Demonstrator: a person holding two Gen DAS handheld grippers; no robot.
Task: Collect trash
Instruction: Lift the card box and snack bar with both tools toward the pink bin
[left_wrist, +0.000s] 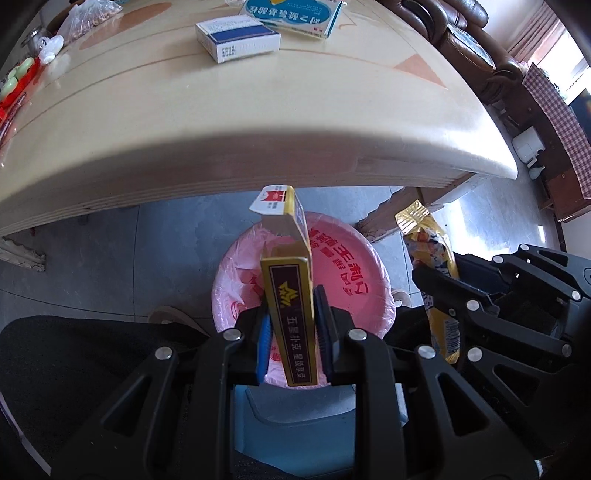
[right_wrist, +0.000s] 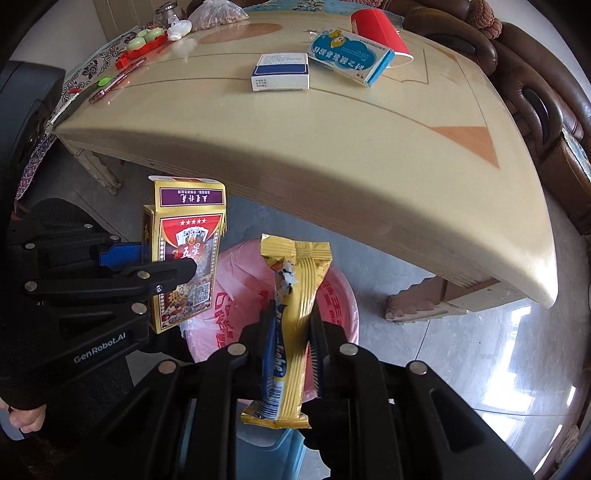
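My left gripper (left_wrist: 291, 325) is shut on a gold playing-card box (left_wrist: 290, 295), held upright above a bin lined with a pink bag (left_wrist: 351, 273) on the floor. The box (right_wrist: 188, 254) and left gripper (right_wrist: 166, 266) also show in the right wrist view. My right gripper (right_wrist: 291, 332) is shut on a gold snack wrapper (right_wrist: 295, 317), held over the same pink-lined bin (right_wrist: 340, 295). The wrapper (left_wrist: 439, 280) and right gripper (left_wrist: 443, 291) show at right in the left wrist view.
A cream table (left_wrist: 258, 122) overhangs the bin. On it lie a white and blue box (right_wrist: 280, 72), a light blue medicine box (right_wrist: 351, 55), a red paper cup (right_wrist: 380, 26) and a plastic bag (right_wrist: 218, 13). A brown sofa (right_wrist: 535, 92) stands at right.
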